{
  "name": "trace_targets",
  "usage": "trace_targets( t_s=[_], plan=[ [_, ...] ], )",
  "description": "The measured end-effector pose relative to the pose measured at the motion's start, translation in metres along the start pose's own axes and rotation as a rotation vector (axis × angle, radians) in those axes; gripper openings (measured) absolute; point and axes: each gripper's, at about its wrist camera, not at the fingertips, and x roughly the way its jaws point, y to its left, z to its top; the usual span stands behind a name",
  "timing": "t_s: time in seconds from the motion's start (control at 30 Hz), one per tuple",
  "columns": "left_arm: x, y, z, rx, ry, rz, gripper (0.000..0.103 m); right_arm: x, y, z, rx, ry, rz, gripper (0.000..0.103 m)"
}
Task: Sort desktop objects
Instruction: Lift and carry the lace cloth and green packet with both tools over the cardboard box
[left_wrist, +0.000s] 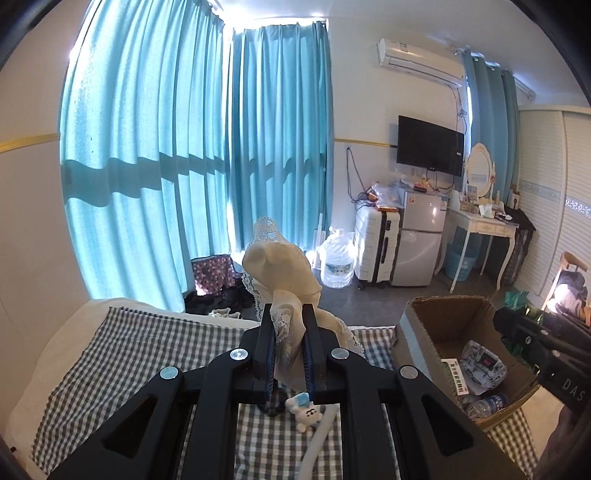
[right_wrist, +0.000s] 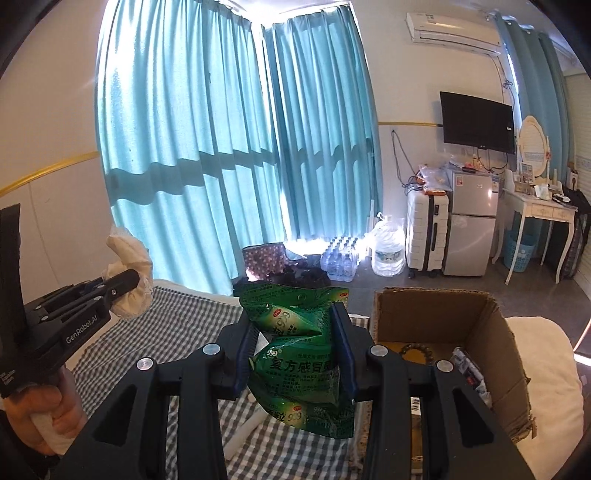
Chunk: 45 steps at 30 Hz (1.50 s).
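A: What's in the cardboard box (right_wrist: 480, 325)?

B: From the right wrist view, a string of brown beads (right_wrist: 417, 349) lies on its floor, with a patterned pouch (right_wrist: 471, 373) against the right wall. The left wrist view shows the same pouch (left_wrist: 480, 365), a white label with green print beside it, and a plastic bottle (left_wrist: 487, 404) near the front corner. The box stands open on the checked cloth (left_wrist: 147, 350).

A: And the things being sorted?

B: Two are in the air. The cream lace-trimmed cloth (left_wrist: 284, 280) is up above the checked cloth, to the left of the box. The green sachet pack (right_wrist: 299, 354) hangs just left of the box's near wall.

A: How are the hands placed?

B: Both grippers point slightly downward towards the far end of the bed. The left hand (right_wrist: 40, 413) wraps the handle at the lower left of the right wrist view, a bit of white cloth bunched in the palm.

A: The claws?

B: The left gripper (left_wrist: 290, 332) is clamped almost fully together on the cream cloth, which bulges out above the fingertips. The right gripper (right_wrist: 295, 343) is partly spread, its blue pads (right_wrist: 245, 354) pressing on either side of the green pack, which crumples between them.

A: Anything under them?

B: A small white cartoon figure (left_wrist: 306, 413) and a pale tube lie on the checked cloth below the left gripper.
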Motion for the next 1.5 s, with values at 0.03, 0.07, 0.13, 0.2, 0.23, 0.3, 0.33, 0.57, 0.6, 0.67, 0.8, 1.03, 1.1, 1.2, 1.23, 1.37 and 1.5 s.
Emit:
trace_targets(
  t_s=[0.03,0.07,0.13,0.2,0.23,0.3,0.33,0.57,0.6,0.67,0.8,1.03,1.1,1.2,1.23,1.37,1.5],
  plan=[
    [0.001,-0.002,0.001,0.0,-0.002,-0.003,0.012,0.0,-0.003,0.0,-0.003,0.0,-0.011,0.039],
    [0.002,-0.008,0.002,0.002,-0.006,-0.009,0.012,-0.001,-0.007,0.0,-0.005,0.002,-0.021,0.039],
    [0.004,-0.018,0.005,0.01,-0.013,-0.018,0.012,-0.002,-0.014,0.0,0.005,0.007,-0.023,0.04],
    [0.006,-0.028,0.007,0.015,-0.017,-0.028,0.012,-0.003,-0.025,0.001,0.044,0.007,-0.01,0.04],
    [0.007,-0.033,0.007,0.017,-0.015,-0.036,0.012,-0.005,-0.031,0.001,0.062,0.003,-0.001,0.04],
    [0.012,-0.044,0.007,0.023,-0.002,-0.063,0.012,-0.008,-0.039,0.002,0.073,-0.005,-0.006,0.041],
    [0.015,-0.052,0.007,0.031,0.006,-0.076,0.012,-0.009,-0.043,0.003,0.076,-0.007,-0.017,0.041],
    [0.017,-0.092,0.005,0.076,-0.009,-0.14,0.012,-0.022,-0.083,0.002,0.147,-0.027,-0.059,0.041],
    [0.018,-0.098,0.003,0.079,-0.007,-0.15,0.012,-0.024,-0.088,0.002,0.148,-0.029,-0.074,0.041],
    [0.021,-0.107,0.002,0.086,-0.004,-0.167,0.012,-0.027,-0.096,0.002,0.148,-0.029,-0.107,0.041],
    [0.028,-0.126,-0.002,0.107,0.009,-0.213,0.012,-0.025,-0.116,-0.001,0.158,-0.017,-0.159,0.041],
    [0.05,-0.16,-0.016,0.125,0.052,-0.266,0.012,-0.017,-0.133,-0.008,0.171,0.0,-0.196,0.041],
    [0.056,-0.168,-0.018,0.128,0.062,-0.28,0.012,-0.01,-0.134,-0.01,0.158,0.022,-0.222,0.041],
    [0.063,-0.181,-0.019,0.139,0.07,-0.3,0.012,-0.001,-0.139,-0.012,0.162,0.042,-0.235,0.041],
    [0.066,-0.184,-0.019,0.142,0.072,-0.307,0.012,0.0,-0.142,-0.014,0.167,0.046,-0.236,0.041],
    [0.079,-0.2,-0.026,0.151,0.097,-0.336,0.012,0.004,-0.151,-0.02,0.16,0.074,-0.27,0.041],
    [0.094,-0.215,-0.037,0.157,0.125,-0.355,0.012,0.013,-0.166,-0.03,0.175,0.123,-0.297,0.041]
  ],
)
